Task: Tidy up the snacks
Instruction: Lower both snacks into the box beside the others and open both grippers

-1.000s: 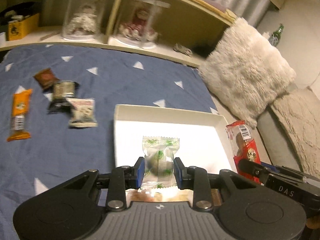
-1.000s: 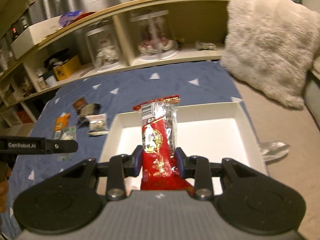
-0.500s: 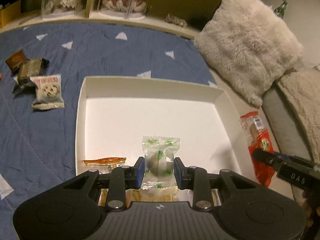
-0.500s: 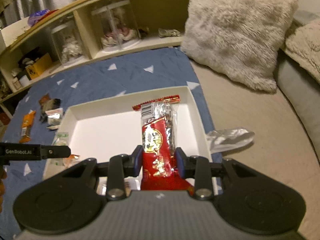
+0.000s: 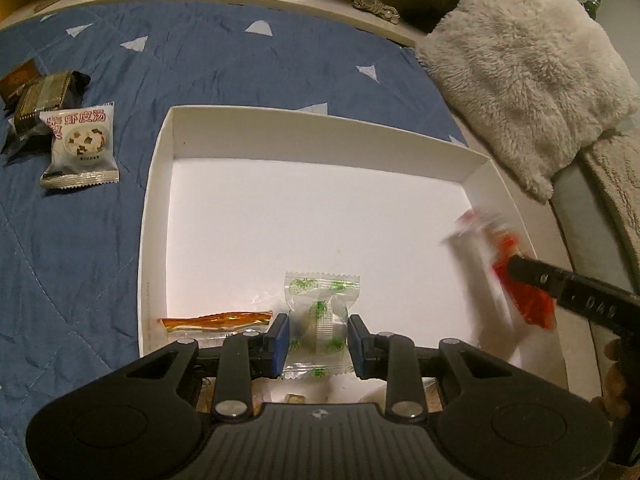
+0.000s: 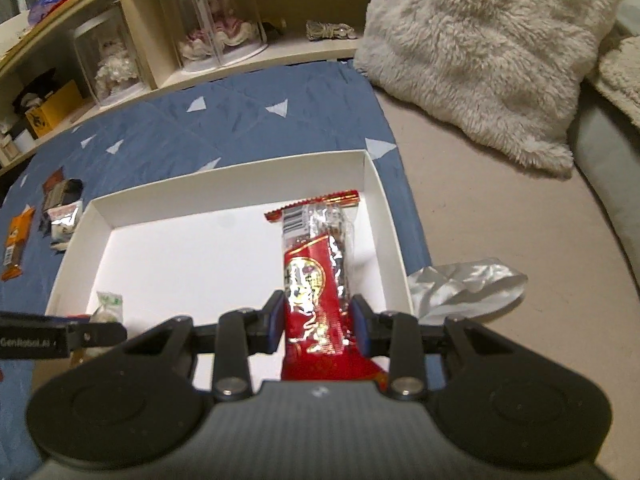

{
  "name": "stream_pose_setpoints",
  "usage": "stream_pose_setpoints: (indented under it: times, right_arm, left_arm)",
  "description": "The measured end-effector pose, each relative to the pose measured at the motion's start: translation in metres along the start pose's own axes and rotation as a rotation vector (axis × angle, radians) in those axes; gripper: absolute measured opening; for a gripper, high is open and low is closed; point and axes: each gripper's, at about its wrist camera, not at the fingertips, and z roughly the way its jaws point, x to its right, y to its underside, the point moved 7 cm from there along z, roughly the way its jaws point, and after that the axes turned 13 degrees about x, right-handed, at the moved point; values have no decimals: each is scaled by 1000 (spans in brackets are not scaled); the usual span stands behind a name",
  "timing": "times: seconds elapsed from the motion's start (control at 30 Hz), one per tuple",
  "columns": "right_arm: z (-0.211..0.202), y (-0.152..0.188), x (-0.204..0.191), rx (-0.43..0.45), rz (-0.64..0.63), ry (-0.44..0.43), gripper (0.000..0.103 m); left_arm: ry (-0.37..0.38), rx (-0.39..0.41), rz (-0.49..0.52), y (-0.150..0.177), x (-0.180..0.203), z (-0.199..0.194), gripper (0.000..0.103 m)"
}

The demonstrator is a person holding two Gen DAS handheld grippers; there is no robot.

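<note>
Blue quilt (image 5: pixel 260 80) with white triangles covers the bed; fluffy cream pillow (image 6: pixel 488 52) at its far right, shelf (image 6: pixel 248 60) with clear display domes behind.

White box (image 5: pixel 160 184) sits open on the quilt, mostly bare inside. Orange strip snack (image 5: pixel 216 320) lies flat on the box floor near the front left corner.

Right gripper (image 6: pixel 318 322): fingers clamped on the red snack bar (image 6: pixel 316 264), bar pointing away from the camera, held over the right side of the box. In the left wrist view it shows as a motion-blurred red smear at the box's right wall.

Left gripper (image 5: pixel 318 338): fingers clamped on the clear green-print candy (image 5: pixel 320 312), held low over the front of the box, just right of the orange strip.

Crumpled silver wrapper (image 6: pixel 464 284) on the beige sheet just right of the box.

Outside the box, on the quilt to the left: white soup packet (image 5: pixel 80 144), touching a dark packet (image 5: pixel 44 96); orange bar (image 6: pixel 16 240) further left, apart from them.
</note>
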Motion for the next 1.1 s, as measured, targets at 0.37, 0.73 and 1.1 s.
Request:
stream_pose_setpoints:
  times: [0.37, 0.73, 1.1]
  right_arm:
    - [-9, 1, 1, 4, -4, 16, 70]
    - [-44, 9, -10, 4, -41, 9, 70]
    - [-83, 17, -8, 33, -7, 27, 75]
  left_arm:
    - [12, -24, 7, 2, 9, -12, 59]
    - [-13, -6, 41, 1, 16, -38, 66]
    - [1, 23, 87, 2, 31, -67, 88]
